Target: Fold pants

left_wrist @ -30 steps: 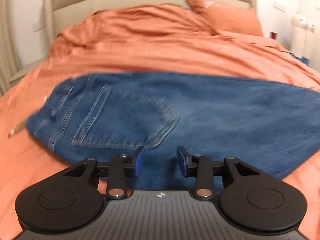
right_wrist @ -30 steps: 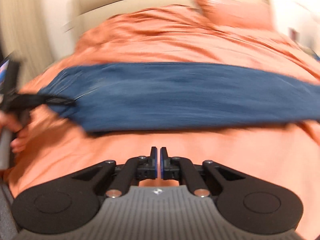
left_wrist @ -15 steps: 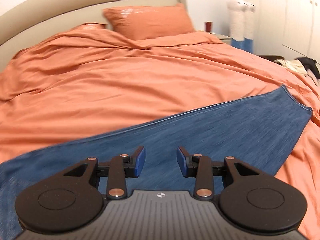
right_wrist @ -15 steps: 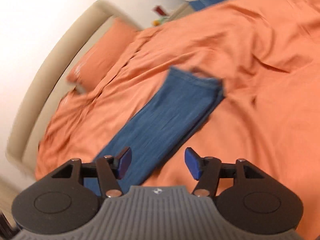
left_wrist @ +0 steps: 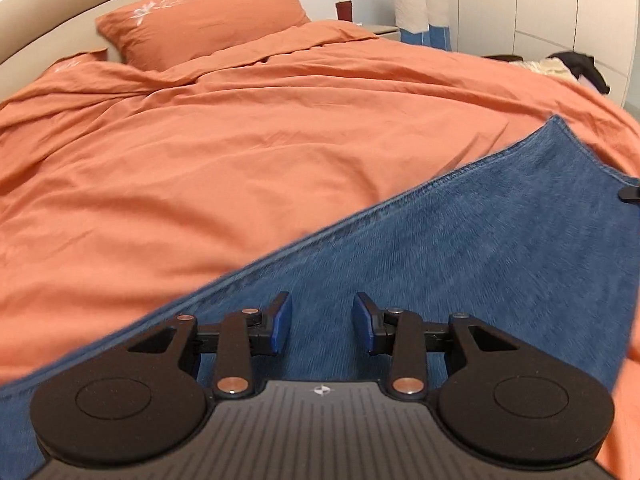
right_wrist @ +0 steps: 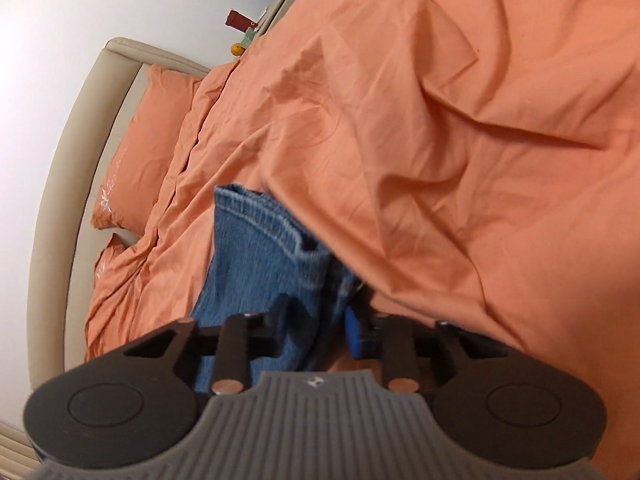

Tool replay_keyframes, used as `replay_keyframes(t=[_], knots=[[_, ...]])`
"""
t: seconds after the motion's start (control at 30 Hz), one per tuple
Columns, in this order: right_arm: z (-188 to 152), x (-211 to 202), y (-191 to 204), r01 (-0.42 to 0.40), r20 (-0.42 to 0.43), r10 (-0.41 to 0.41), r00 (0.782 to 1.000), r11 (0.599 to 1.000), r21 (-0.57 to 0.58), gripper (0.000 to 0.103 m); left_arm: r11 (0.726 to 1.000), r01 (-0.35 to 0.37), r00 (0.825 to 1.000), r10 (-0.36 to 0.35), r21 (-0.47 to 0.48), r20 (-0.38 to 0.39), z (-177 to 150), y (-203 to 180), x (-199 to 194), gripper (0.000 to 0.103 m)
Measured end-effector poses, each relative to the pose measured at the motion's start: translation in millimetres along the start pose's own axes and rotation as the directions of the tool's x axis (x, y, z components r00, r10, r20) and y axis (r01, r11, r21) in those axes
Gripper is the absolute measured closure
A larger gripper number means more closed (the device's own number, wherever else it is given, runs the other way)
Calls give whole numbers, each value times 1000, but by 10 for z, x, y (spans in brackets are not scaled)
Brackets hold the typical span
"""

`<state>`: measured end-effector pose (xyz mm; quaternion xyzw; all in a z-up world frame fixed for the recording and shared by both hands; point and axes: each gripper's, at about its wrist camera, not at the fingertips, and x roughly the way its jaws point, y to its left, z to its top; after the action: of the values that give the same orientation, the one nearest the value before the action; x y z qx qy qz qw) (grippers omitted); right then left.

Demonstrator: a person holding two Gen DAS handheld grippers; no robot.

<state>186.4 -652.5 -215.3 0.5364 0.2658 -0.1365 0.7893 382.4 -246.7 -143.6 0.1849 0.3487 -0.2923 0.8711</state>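
The left gripper [left_wrist: 322, 326] has its two blue-padded fingers spread apart with nothing between them. It hovers over the flat leg of one pair of blue denim pants [left_wrist: 460, 264]. The pants lie on a bed covered by an orange duvet [left_wrist: 240, 160]. In the left wrist view the pants' long axis runs diagonally, from the lower left near the gripper up to a hem corner at the right edge of the bed. A stitched side seam forms the upper edge of that diagonal.

The right gripper [right_wrist: 316, 330] has its fingers set on either side of the hem end of the pants [right_wrist: 256, 252], with folded denim layers between the blue pads. The fingers look partly spread, and blur makes it impossible to tell whether they are pinching the cloth. In this view the leg points away from the gripper toward the head of the bed.

The left wrist view alone shows the long flat stretch of leg, and a dark tip of the right gripper [left_wrist: 630, 193] at the hem on the far right. The right wrist view alone shows the stitched hem opening up close.

Two orange pillows [left_wrist: 200, 20] rest against a beige headboard [right_wrist: 72, 160] at the head of the bed. One dark red cup [left_wrist: 344, 10] stands on a bedside table.
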Motion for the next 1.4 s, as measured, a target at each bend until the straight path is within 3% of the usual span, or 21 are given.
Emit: replay_keyframes(t=[0.17,0.37,0.5,0.6,0.8,0.93,1.13,1.23,1.4], knots=[[29,-21,-21,-23,1,23,1000,999,-26,96,999,-42,999,42,13,1,117,-51,260,69],[-6,-95,100,-34,54,40,998,993,-113,99,995,-100,995,100,9,-8,188,-110,353,69],[-62,-251,287,-39,106,56,993,987,-157,100,992,-112,992,115,-52,48,178,8,-99,71],[-75,-372,607,-22,126,56,991,967,-255,101,991,-113,991,118,-77,69,100,223,-580,70],[-222,-682,1576,5,163,83,983,879,-477,101,974,-130,983,151,-185,102,-227,765,-1686,70],[-517,-817,2253,-8,161,126,979,809,-588,101,946,-133,978,173,-296,115,-578,1053,-2189,70],[-1161,-744,3110,-62,101,180,979,723,-689,101,900,-124,983,169,-419,72,-1192,1368,-2534,70],[-1574,-588,3427,-99,51,195,980,685,-721,101,859,-136,978,195,-493,69,-1394,1523,-2622,70],[-2403,-149,3658,-165,-53,190,980,643,-748,101,783,-97,968,217,-614,123,-1711,1715,-2640,70]])
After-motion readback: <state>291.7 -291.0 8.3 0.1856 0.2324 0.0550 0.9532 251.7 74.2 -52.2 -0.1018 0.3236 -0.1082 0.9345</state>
